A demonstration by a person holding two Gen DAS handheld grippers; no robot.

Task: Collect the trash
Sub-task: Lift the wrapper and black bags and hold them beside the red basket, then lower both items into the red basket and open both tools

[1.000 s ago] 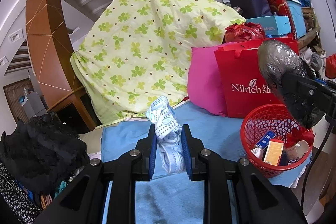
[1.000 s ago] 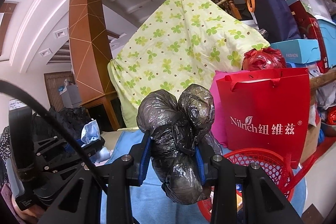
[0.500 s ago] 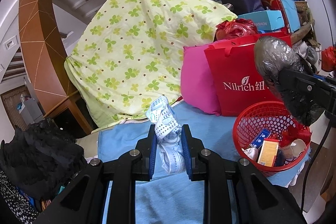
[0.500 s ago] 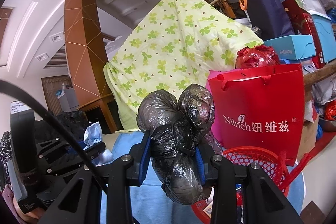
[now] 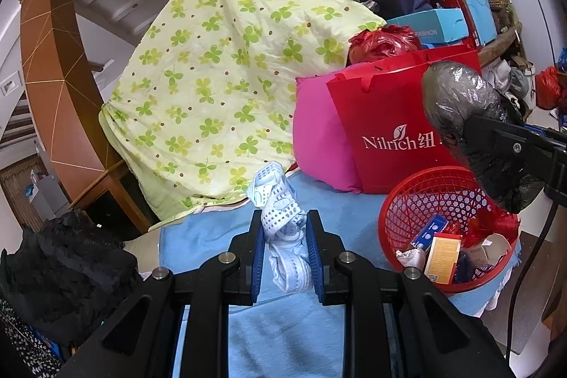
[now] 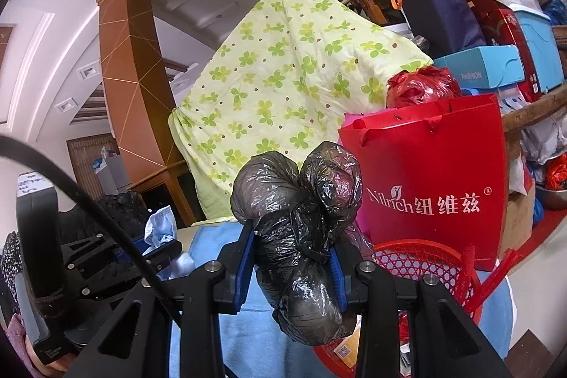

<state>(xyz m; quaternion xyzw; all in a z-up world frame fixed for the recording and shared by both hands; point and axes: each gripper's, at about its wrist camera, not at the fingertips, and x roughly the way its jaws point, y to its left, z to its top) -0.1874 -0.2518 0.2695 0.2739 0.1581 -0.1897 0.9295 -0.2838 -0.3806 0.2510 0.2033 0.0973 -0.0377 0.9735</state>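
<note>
Trash is held in both grippers above a surface covered with a blue cloth (image 5: 283, 335). The left gripper (image 5: 285, 257) pinches a crumpled white and pale-blue wad (image 5: 280, 218) between its blue pads, the wad sticking up past the fingertips. The right gripper (image 6: 292, 268) is clamped on a knotted black plastic bag (image 6: 301, 222), which bulges above and hangs below the pads; in the left wrist view this bag (image 5: 460, 116) sits over the red mesh basket (image 5: 425, 197). That basket stands at the cloth's right edge and already contains small cartons and wrappers. Just behind it a red paper shopping bag (image 5: 389, 116) stands upright, touching a pink cushion (image 5: 315, 137). A green-clover patterned quilt (image 5: 219, 69) is draped at the far edge. A heap of black fabric (image 5: 60, 271) lies at the left edge.
</note>
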